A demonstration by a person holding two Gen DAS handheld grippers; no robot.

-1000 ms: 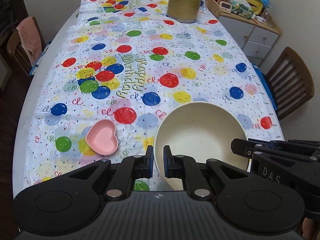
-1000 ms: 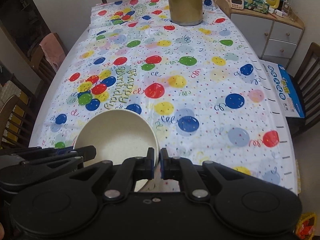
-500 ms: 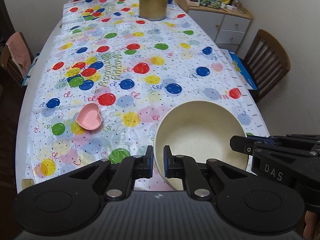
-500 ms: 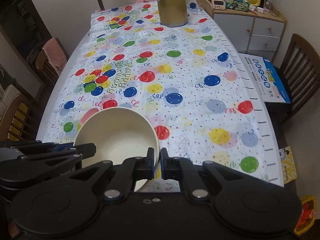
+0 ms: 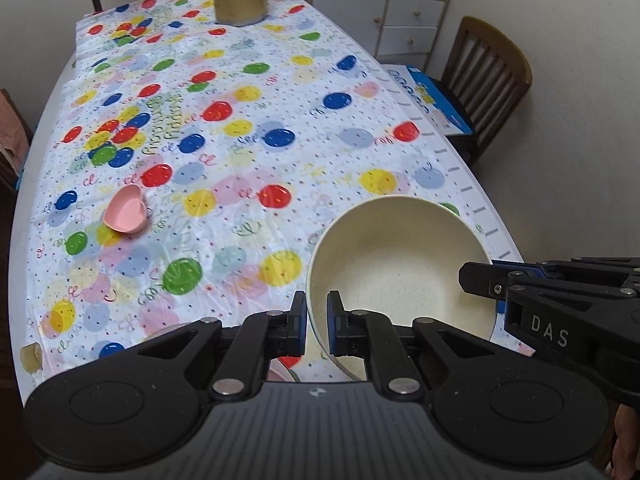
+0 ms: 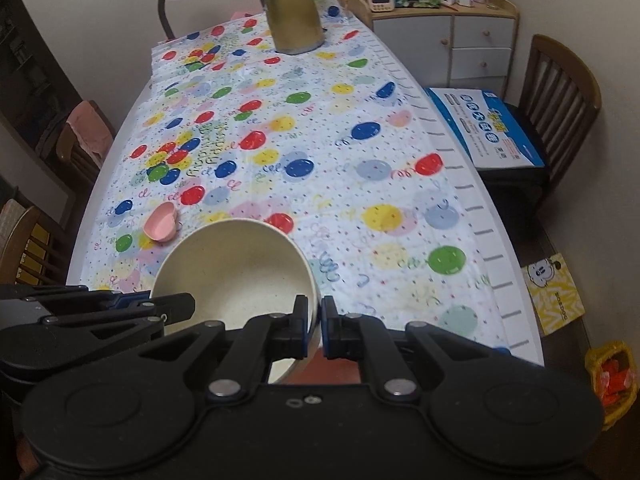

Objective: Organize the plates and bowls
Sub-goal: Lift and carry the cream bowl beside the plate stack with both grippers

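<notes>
Both grippers clamp the cream bowl [image 5: 400, 264] by its rim, holding it tilted above the near end of the bench [image 5: 280, 92]: the left gripper [image 5: 317, 322] pinches the left side, the right gripper [image 6: 318, 326] the right side, fingers [image 6: 330, 328] closed on the wall. A pink heart dish [image 5: 126, 215] rests on the balloon cloth to the left, well apart. A gold jug [image 6: 294, 12] stands at the far end.

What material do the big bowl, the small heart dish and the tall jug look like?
Big bowl: matte cream, finely speckled, probably bamboo-fibre plastic or melamine.
Heart dish: smooth pink, plastic or glazed ceramic, cannot tell.
Jug: brushed gold metal with soft reflections.
</notes>
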